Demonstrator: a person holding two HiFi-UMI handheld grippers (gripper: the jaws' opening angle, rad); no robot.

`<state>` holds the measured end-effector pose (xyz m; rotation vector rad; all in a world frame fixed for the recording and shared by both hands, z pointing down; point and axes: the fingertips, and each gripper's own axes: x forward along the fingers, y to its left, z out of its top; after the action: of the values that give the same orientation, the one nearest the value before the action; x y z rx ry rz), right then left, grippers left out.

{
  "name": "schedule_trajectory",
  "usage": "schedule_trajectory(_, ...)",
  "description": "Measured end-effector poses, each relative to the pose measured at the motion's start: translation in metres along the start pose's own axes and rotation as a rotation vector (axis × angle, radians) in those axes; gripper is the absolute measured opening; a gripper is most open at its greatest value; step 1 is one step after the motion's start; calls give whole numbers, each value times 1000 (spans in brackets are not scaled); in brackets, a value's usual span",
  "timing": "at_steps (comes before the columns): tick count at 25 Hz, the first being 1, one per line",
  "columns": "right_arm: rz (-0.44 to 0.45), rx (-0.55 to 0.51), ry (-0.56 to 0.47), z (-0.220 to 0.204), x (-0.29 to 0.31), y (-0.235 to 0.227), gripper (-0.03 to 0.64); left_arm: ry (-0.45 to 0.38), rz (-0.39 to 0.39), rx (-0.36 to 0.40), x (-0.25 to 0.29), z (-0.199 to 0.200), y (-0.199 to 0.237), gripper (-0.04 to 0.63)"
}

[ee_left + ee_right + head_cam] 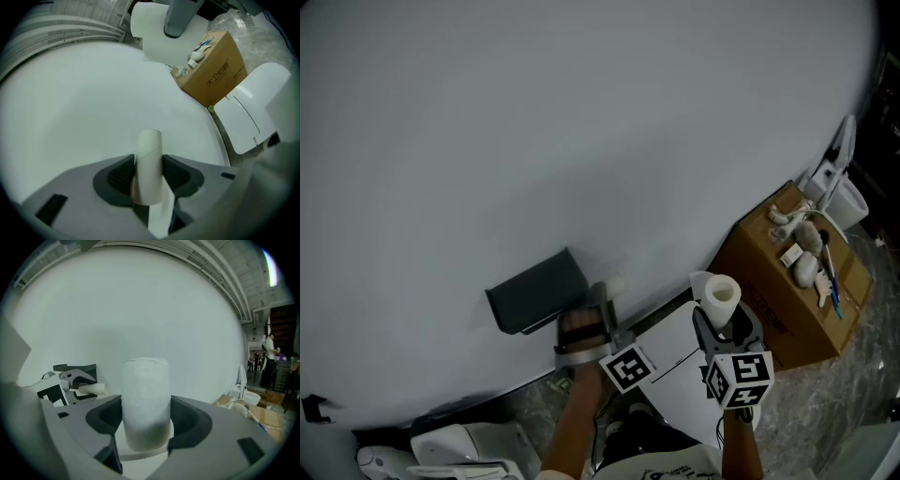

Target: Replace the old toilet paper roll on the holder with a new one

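White wall fills most of the room's view, with a brown cardboard box [787, 291] on the stone floor at its foot, off to the right. A dark grey box-shaped holder [534, 292] sits on the wall, and the left gripper [149, 163] hovers just beside its right end. The right gripper [145, 423] is clamped on a full white toilet paper roll [145, 390], which stands upright between the jaws, its long axis vertical and its hollow core facing up. The left gripper's jaws pinch a bare pale cardboard tube [150, 145]. The tube's long axis runs along the jaws, and its free end pokes out past them toward the wall.
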<state>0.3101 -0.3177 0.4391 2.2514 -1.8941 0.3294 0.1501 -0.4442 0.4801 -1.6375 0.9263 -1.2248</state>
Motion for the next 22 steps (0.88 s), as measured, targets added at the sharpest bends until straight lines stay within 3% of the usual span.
schedule_trajectory(5, -29, 7, -2, 1, -4, -12, 307, -55, 5, -18, -2, 23, 4, 189)
schedule_trajectory(10, -41, 9, -8, 3, -4, -14, 307, -123, -33, -116, -10, 34, 1, 189)
schedule_trajectory(17, -25, 5, -26, 9, -3, 0, 307, -241, -66, -388, -34, 33, 22, 189)
schedule_trajectory(22, -4, 8, -37, 14, -3, 17, 307, -380, -107, -611, -57, 31, 40, 189)
